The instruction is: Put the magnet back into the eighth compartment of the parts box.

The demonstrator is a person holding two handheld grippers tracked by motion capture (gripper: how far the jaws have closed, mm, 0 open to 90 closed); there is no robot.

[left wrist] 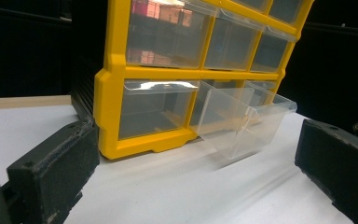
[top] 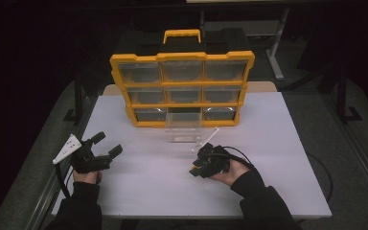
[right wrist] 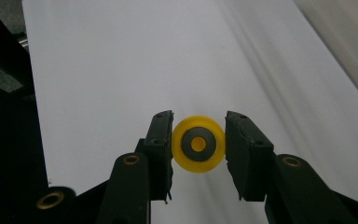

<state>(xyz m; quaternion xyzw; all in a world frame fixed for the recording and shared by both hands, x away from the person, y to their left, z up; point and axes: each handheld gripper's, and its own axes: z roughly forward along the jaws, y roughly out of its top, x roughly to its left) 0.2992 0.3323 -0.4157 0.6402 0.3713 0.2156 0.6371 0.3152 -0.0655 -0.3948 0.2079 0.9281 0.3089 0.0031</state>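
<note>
light: dim, dark surround; glare: clear drawer fronts; focus: soft, close claws blurred

A yellow drawer cabinet (top: pixel 182 88) stands on the white table (top: pixel 278 143), one clear drawer (top: pixel 183 128) pulled out.

Workshop or lab – yellow parts organizer (top: pixel 182 88), bare white table (top: pixel 268 143).

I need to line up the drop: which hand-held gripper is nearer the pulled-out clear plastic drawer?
Right. The right hand-held gripper, clamping a yellow round wheel, sits just in front of the clear plastic drawer. The left hand-held gripper, jaws open, sits farther off at the white table's left edge.
</note>
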